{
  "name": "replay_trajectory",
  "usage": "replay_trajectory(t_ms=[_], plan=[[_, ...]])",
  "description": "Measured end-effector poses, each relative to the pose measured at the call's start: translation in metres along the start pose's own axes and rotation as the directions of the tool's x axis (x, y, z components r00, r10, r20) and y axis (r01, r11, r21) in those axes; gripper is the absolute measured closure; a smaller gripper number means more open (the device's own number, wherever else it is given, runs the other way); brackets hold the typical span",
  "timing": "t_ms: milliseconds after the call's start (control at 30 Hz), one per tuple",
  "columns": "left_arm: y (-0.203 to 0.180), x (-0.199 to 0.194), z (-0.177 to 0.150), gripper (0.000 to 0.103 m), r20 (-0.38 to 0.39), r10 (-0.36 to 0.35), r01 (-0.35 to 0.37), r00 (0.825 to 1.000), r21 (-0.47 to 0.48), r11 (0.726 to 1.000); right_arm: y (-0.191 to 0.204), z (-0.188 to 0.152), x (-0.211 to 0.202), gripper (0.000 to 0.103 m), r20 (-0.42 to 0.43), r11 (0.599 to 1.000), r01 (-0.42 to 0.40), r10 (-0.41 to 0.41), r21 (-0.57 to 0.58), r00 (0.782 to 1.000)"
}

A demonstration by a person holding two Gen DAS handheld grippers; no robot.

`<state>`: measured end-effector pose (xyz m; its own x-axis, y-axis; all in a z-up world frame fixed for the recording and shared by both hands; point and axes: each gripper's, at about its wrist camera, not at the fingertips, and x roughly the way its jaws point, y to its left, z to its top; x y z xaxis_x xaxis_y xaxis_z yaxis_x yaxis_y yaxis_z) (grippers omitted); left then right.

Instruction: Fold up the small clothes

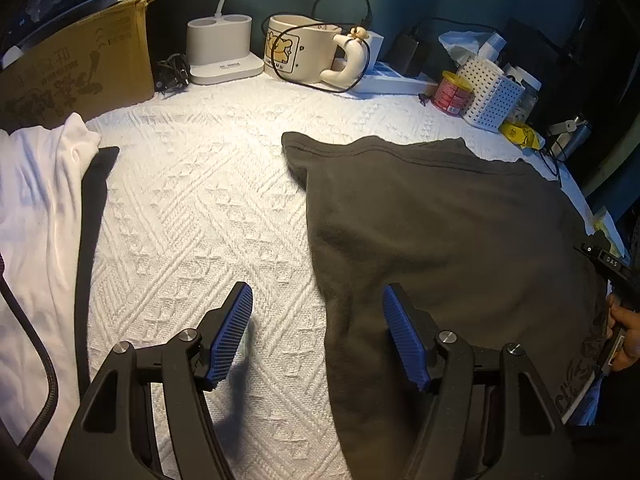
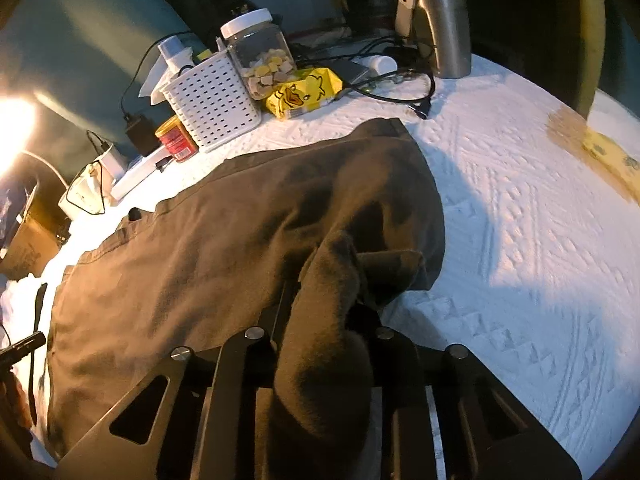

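Both wrist cams close, angled down along fingers, sharing dark garment (image 1: 440, 232) and white basket (image 2: 212, 100).

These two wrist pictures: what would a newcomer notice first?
A dark garment lies spread over the white textured cloth. The right gripper has its jaws shut on a bunched edge of it. The left gripper hovers open at its other side.

i see a dark brown-grey garment (image 1: 440, 232) on a white tablecloth (image 1: 200, 208) woven in raised diamond patterns; my left gripper (image 1: 316, 336) has blue ribbed pads on black arms; a cream mug (image 1: 296, 50) bears a yellow bear print; a yellow duck-printed packet (image 2: 304, 92).
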<state>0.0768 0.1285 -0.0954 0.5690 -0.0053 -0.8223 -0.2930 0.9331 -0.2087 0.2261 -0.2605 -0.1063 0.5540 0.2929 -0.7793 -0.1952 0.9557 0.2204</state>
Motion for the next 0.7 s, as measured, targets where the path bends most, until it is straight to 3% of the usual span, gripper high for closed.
replay_trajectory(t_ms=[333,700], plan=[[0.004,-0.013,-0.001,0.035,0.058,0.003,-0.005,0.998,0.029,1.0,0.033,0.012,-0.026,0.083,0.058,0.997,-0.036,0.04,-0.067,0.998],[0.019,-0.031,-0.005,0.035,0.13,-0.033,0.03,0.991,0.024,0.999,0.086,0.014,-0.038,0.083,0.064,0.985,-0.067,0.078,-0.161,0.995]])
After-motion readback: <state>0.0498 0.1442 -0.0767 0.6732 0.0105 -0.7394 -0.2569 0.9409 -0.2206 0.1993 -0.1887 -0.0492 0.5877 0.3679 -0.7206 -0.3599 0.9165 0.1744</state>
